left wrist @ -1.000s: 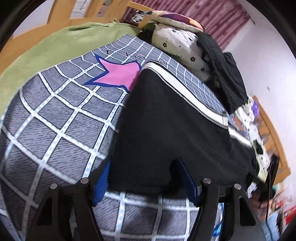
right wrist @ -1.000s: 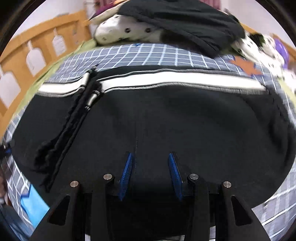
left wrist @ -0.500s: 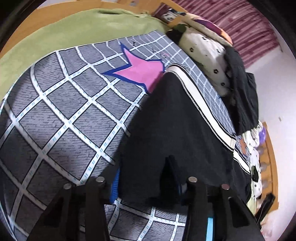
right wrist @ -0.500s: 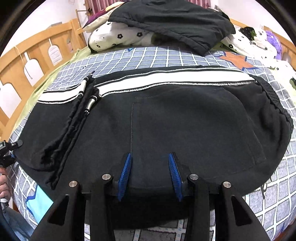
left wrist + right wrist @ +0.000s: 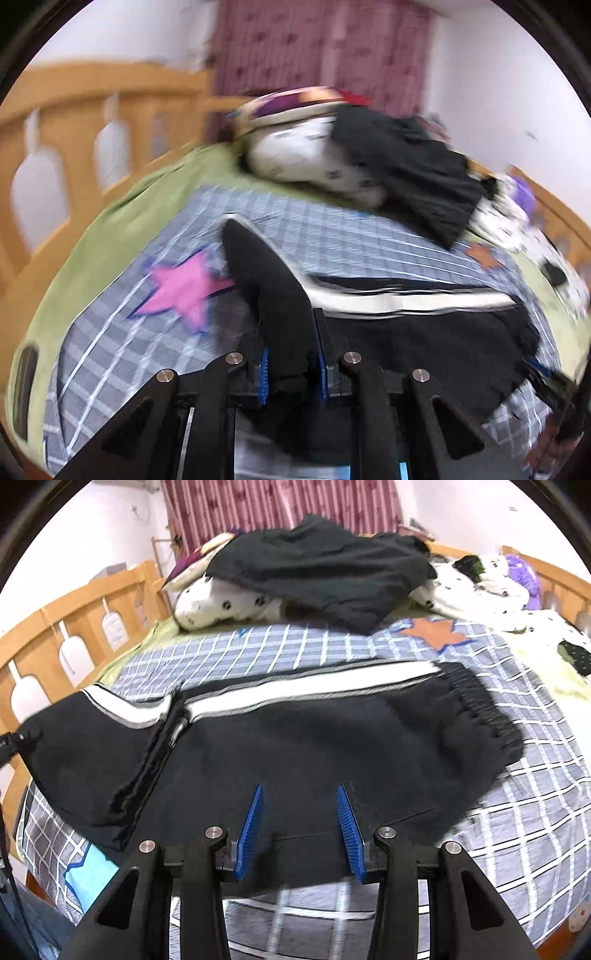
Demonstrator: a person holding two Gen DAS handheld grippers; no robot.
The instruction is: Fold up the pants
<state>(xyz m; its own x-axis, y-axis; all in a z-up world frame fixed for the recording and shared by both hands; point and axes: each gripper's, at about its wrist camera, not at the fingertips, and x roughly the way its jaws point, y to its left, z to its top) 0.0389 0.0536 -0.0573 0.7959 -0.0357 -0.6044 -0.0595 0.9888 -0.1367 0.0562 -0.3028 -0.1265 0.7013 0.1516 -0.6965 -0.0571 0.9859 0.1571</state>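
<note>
Lying flat, black pants (image 5: pixel 314 738), white side stripe (image 5: pixel 295 696).

Whole left-wrist view motion-blurred; pants (image 5: pixel 424 343) hem hidden between left gripper (image 5: pixel 291 365) pads.

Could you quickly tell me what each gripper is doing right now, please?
Left gripper: closed on the lifted end of the black pants.
Right gripper: open, empty, low over the black pants.
</note>
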